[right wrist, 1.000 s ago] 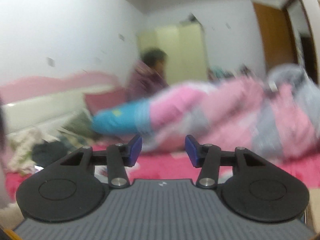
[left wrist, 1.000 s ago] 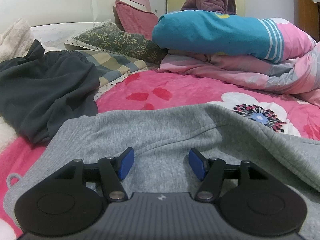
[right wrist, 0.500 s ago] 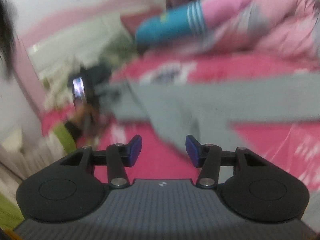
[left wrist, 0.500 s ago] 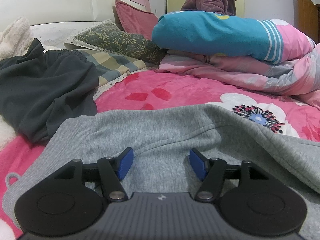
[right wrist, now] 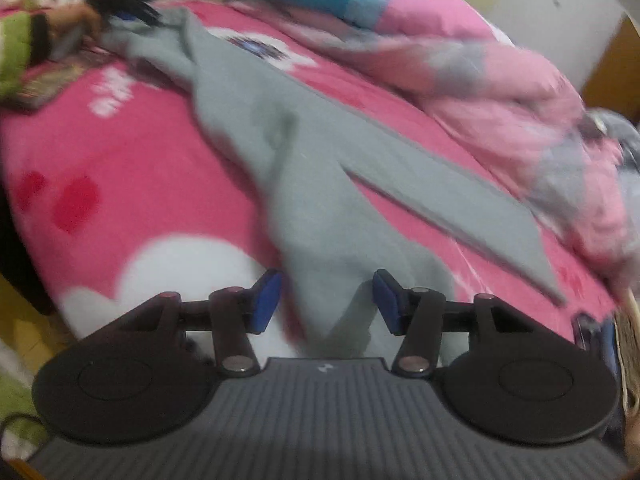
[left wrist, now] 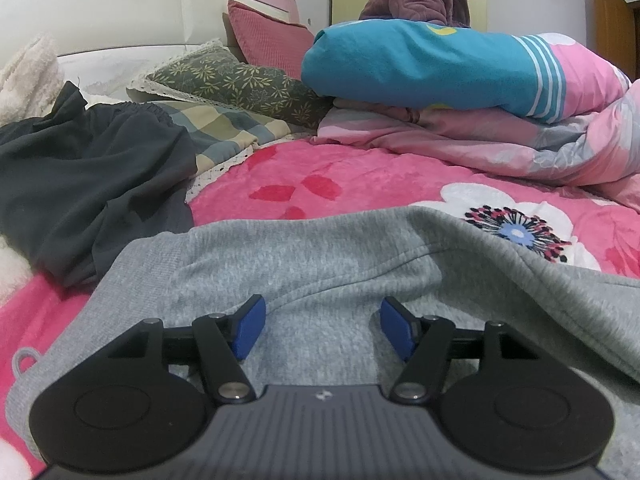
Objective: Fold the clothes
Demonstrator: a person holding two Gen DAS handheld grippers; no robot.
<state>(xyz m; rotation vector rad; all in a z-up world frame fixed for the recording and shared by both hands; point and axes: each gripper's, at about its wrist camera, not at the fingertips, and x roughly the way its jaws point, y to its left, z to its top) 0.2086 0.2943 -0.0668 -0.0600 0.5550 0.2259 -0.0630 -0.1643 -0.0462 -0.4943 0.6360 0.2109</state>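
Right wrist: grey trousers (right wrist: 320,168) legs splayed; left wrist: waistband only.

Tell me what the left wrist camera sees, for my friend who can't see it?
Grey sweatpants lie on a pink flowered blanket, with the left gripper low over them, jaws open and empty. A dark garment lies to the left, pillows and a rolled quilt behind.

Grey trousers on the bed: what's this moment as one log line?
grey trousers: flat on pink blanket | left hand-held gripper: open | right hand-held gripper: open
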